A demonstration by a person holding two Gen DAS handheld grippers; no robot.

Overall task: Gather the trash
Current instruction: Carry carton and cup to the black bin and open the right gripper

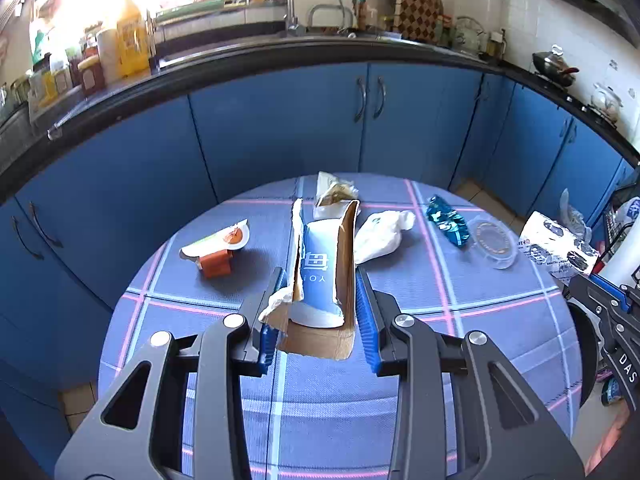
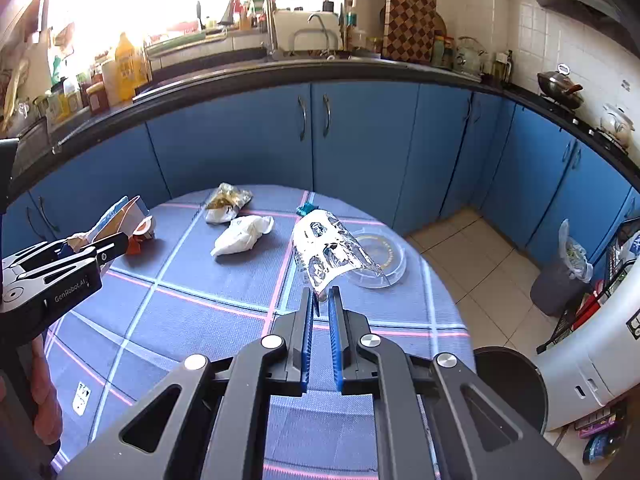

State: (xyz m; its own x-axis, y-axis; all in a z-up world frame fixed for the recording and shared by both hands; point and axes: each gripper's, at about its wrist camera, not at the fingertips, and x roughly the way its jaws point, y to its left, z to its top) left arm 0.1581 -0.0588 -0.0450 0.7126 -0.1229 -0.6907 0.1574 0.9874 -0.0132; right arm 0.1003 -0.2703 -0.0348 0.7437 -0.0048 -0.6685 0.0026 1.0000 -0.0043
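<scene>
Held in the left gripper (image 1: 320, 312): a torn cardboard box (image 1: 324, 268) with a blue-and-white printed face, fingers spread wide around it and pressed against its sides, lifted clear of the worktop (image 1: 460, 292). Held in the right gripper (image 2: 322, 300): a black-and-white printed wrapper (image 2: 328, 252), pinched by one edge between fingers drawn nearly together, hanging above the worktop's right side.

Judged as partway through, with two pieces picked up and neither yet dropped in a bin. Seen low on the right of the right wrist view: a round dark bin (image 2: 508, 384) just beside the worktop, likely the place for both. Farther off on the floor, a second bin with a clear liner (image 2: 568, 276), well apart from the worktop.

Left lying on the checked cloth, all untouched:
- an orange carton with a white lid (image 1: 218, 252) peeled back, on the left side
- a brownish crumpled packet (image 1: 334, 196) near the far edge
- a crumpled white bag (image 1: 380, 234) near the middle
- a shiny teal wrapper (image 1: 446, 220) on the right side
- a clear round plastic lid (image 1: 494, 244) near the right edge, just beside the teal wrapper

Five pieces therefore counted as remaining, beyond the two in hand. Most of the collecting judged still to do.
</scene>
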